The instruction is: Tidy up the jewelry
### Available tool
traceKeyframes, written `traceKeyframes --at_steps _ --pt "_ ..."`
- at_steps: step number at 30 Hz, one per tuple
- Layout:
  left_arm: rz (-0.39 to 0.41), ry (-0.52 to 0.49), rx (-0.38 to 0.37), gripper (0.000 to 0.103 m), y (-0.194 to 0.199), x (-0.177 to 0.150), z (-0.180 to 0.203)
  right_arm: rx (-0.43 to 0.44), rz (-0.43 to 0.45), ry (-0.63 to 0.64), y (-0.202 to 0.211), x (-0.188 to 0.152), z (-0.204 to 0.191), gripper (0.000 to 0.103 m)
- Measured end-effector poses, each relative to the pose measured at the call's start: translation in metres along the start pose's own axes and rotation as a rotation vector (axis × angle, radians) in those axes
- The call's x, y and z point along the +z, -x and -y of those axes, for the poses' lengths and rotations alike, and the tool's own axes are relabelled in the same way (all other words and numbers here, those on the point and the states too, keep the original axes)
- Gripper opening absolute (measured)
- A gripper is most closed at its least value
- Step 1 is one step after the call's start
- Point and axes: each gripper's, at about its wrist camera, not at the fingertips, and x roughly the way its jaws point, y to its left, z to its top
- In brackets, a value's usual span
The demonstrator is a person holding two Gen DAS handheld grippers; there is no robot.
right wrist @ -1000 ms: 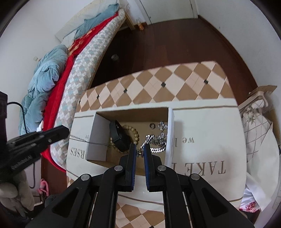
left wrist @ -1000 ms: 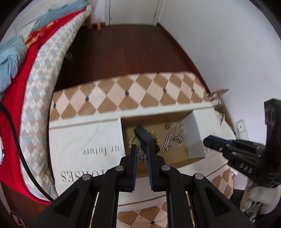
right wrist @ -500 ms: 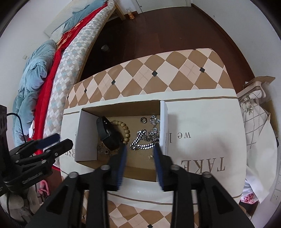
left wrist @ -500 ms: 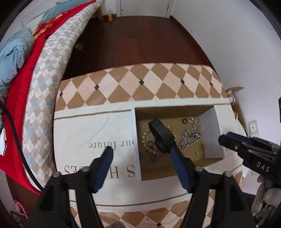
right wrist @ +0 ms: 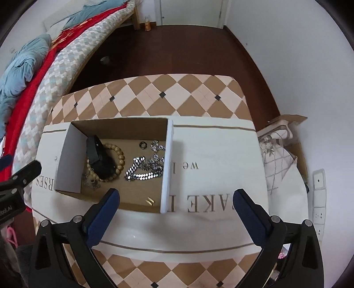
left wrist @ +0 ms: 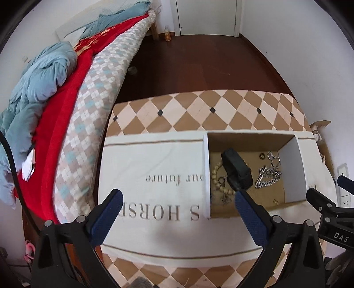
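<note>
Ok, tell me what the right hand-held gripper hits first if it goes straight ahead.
Probably the box's white side wall or the cream cloth beside it. The right hand-held gripper is open and empty, straddling that wall; depth is hard to judge.

A bed (left wrist: 93, 104) with a red blanket (left wrist: 55, 106) and blue duvet (left wrist: 37, 77) stands left; a bottle (right wrist: 147, 24) sits by the white door (left wrist: 205, 15).

Open cardboard box (right wrist: 66, 159) ahead of the fingers holds the jewelry. Black watch (right wrist: 98, 158) lies across a wooden bead bracelet (right wrist: 119, 160); silver chain (right wrist: 143, 168) heaped beside, gold earrings (right wrist: 150, 201) nearest the fingers.
</note>
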Motion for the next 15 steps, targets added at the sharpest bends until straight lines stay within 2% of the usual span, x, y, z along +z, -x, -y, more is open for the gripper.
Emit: traceKeyframes --at_steps 7,15 --pt "0.038 0.024 0.004 0.103 0.027 -0.019 -0.001 -0.002 0.06 -0.015 0.035 -0.018 0.001 0.103" --pt "0.13 0.059 -0.011 0.103 0.09 -0.046 -0.001 -0.022 0.201 0.001 0.112 -0.046 -0.002 0.103"
